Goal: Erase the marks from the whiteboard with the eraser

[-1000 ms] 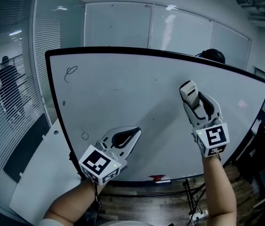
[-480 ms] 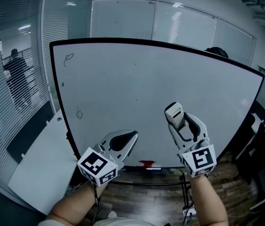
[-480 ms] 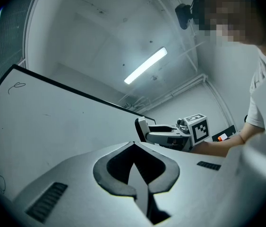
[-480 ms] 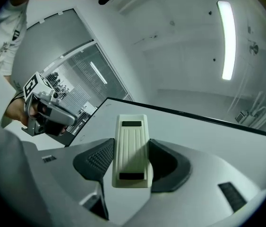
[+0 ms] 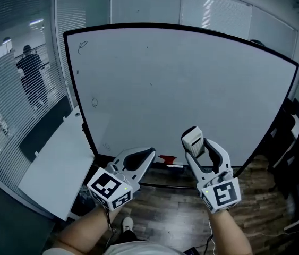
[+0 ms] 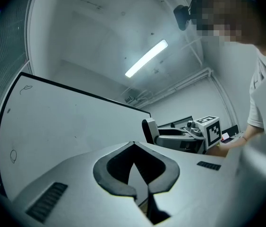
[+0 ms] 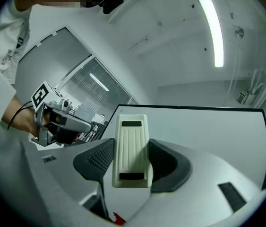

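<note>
The whiteboard (image 5: 202,84) stands upright ahead of me. It carries a small scribble (image 5: 82,47) at its top left, a loop (image 5: 94,102) at mid left and a faint speck (image 5: 150,84) near the middle. My right gripper (image 5: 198,152) is shut on the cream eraser (image 5: 191,137), held off the board near its lower edge. In the right gripper view the eraser (image 7: 132,148) sits upright between the jaws. My left gripper (image 5: 148,154) is shut on nothing, its tips meeting (image 6: 133,144), below the board's bottom edge.
A red item (image 5: 165,159) and a marker (image 5: 174,166) lie on the board's tray. A white table (image 5: 59,163) stands at the left beside a glass partition, with a person (image 5: 32,70) behind it. Dark chairs (image 5: 292,147) stand at the right over wooden floor.
The right gripper with the eraser came down from the board's right middle to below its lower edge. The view pulled back from the board. The left gripper barely moved.
</note>
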`<action>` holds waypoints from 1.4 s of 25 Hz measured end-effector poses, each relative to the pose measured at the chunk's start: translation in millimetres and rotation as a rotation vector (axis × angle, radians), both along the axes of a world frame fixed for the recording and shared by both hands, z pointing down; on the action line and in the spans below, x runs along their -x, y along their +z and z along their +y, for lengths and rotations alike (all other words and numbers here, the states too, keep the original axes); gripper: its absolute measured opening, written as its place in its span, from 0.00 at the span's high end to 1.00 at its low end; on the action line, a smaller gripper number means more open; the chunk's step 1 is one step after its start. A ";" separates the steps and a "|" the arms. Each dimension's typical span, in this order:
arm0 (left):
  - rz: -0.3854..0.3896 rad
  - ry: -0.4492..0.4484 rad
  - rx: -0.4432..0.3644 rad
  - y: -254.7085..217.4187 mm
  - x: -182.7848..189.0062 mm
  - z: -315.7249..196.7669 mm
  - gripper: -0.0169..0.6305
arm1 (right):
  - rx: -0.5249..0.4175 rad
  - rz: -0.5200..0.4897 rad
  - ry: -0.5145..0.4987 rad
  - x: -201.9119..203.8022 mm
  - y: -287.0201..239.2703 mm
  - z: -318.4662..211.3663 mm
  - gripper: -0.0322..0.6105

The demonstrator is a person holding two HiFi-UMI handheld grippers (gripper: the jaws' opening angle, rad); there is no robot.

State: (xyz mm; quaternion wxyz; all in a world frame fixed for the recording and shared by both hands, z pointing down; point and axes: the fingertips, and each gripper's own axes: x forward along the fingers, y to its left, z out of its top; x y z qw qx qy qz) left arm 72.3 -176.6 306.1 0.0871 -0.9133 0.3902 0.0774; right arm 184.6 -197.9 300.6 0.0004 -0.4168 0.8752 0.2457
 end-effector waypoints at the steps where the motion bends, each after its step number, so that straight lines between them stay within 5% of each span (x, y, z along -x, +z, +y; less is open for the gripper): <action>1: -0.002 -0.003 0.012 6.5 -3.3 8.1 0.96 | 0.012 -0.004 -0.005 -1.7 9.4 10.5 0.59; 15: 0.026 0.071 0.136 70.5 2.1 111.5 0.96 | 0.188 -0.184 0.000 14.2 85.0 134.2 0.59; 35: 0.033 0.155 0.219 115.4 105.7 231.6 0.96 | 0.273 -0.233 0.065 132.8 124.1 266.4 0.59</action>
